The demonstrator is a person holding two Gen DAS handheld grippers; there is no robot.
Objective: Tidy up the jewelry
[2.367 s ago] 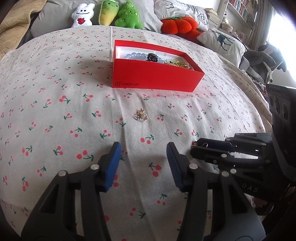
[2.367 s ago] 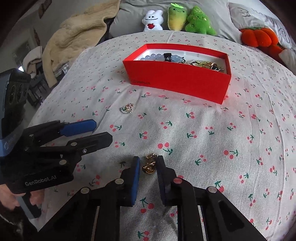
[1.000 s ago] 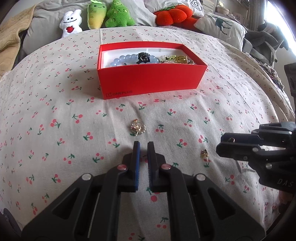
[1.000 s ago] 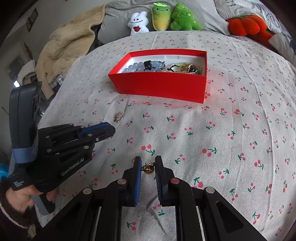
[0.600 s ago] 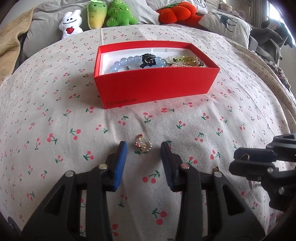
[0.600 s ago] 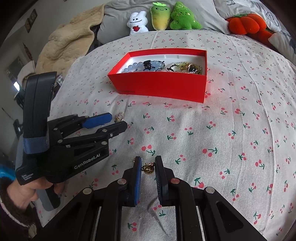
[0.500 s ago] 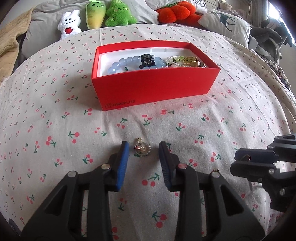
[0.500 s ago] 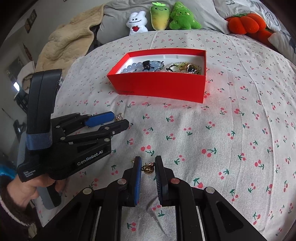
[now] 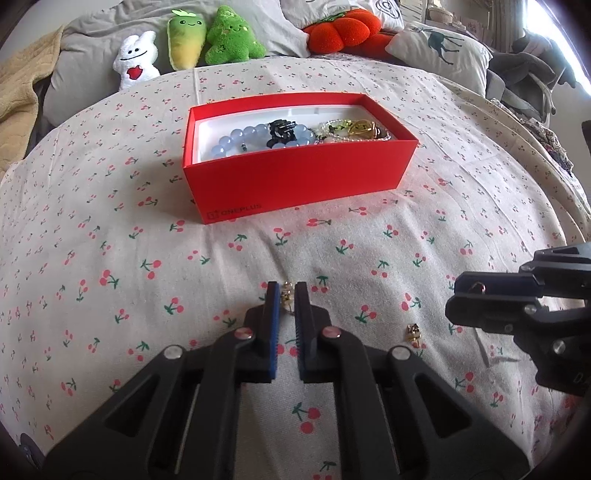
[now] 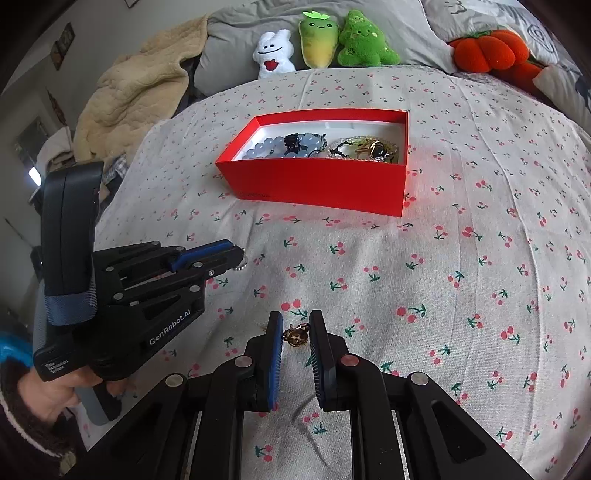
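A red box sits mid-bed and holds a blue bead bracelet, a black clip and gold pieces. My left gripper is closing its jaws on a small silver-gold pendant, with the pads against it. The pendant's ball chain dangles at the tips. My right gripper is shut narrowly on a gold charm, low over the cloth. In the left wrist view the charm shows just left of those tips.
The cherry-print bedspread covers the bed. Plush toys, an orange cushion and pillows line the far edge. A beige blanket lies far left. A person's hand holds the left gripper. The bed drops off at the right.
The left gripper moved forward to the pendant, opened around it, then closed on it. The right gripper stayed still with the gold charm between its fingers.
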